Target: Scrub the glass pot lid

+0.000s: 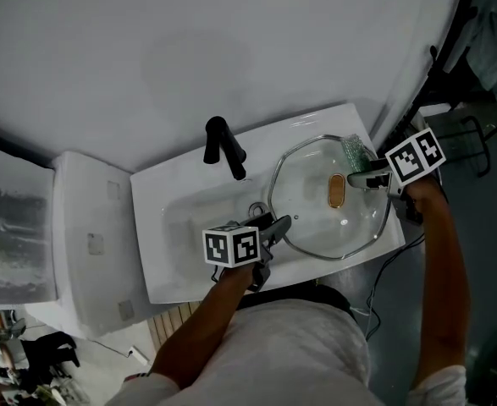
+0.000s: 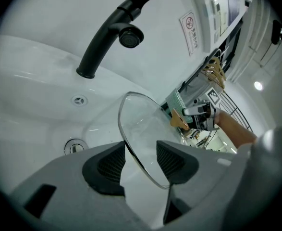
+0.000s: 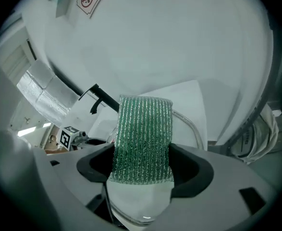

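Note:
The glass pot lid (image 1: 316, 218) with its tan handle (image 1: 336, 190) hangs tilted over the right part of the white sink (image 1: 180, 218). My left gripper (image 1: 280, 225) is shut on the lid's left rim; in the left gripper view the steel rim of the lid (image 2: 145, 129) runs between the dark pads (image 2: 113, 166). My right gripper (image 1: 360, 176) is at the lid's far right edge, shut on a green scrub sponge (image 1: 356, 149). In the right gripper view the sponge (image 3: 143, 136) sticks out past the jaws over the lid (image 3: 131, 201).
A black faucet (image 1: 224, 148) stands behind the basin, just left of the lid, and the drain (image 1: 256, 210) lies beside my left gripper. A white toilet tank (image 1: 91, 235) sits left of the sink. A dark wire rack (image 1: 468, 142) stands to the right.

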Available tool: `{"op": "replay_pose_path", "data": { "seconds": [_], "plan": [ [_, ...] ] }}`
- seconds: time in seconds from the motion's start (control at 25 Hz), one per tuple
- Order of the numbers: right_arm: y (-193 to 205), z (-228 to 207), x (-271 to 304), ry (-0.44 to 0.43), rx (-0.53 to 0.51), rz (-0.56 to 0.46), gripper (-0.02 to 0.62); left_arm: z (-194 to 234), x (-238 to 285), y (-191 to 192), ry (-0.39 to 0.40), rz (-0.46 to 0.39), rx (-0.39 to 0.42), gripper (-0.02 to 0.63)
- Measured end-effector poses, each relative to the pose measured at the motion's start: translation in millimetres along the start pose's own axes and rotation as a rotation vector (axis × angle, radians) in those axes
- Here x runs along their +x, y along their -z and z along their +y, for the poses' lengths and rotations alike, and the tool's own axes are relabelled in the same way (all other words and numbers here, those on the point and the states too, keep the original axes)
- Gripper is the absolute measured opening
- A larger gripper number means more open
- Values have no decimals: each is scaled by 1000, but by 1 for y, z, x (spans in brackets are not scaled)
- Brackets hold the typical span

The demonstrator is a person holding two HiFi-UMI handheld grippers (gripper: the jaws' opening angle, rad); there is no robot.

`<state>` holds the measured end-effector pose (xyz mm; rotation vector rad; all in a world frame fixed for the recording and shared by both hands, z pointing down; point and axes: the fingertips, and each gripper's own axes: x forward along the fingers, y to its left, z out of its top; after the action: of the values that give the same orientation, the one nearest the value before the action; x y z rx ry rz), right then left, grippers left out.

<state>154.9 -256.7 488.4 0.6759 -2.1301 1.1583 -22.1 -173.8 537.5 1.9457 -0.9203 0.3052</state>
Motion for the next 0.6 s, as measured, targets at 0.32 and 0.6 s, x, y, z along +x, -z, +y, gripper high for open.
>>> {"op": "replay_pose_path", "data": {
  "seconds": [0.32, 0.6],
  "plan": [
    [3, -4, -4, 85, -55, 28, 347, -1, 0, 0, 1, -3, -7, 215],
    [13, 37, -11, 285, -322, 30, 347, 0, 0, 0, 2, -12, -11, 213]
  ]
}}
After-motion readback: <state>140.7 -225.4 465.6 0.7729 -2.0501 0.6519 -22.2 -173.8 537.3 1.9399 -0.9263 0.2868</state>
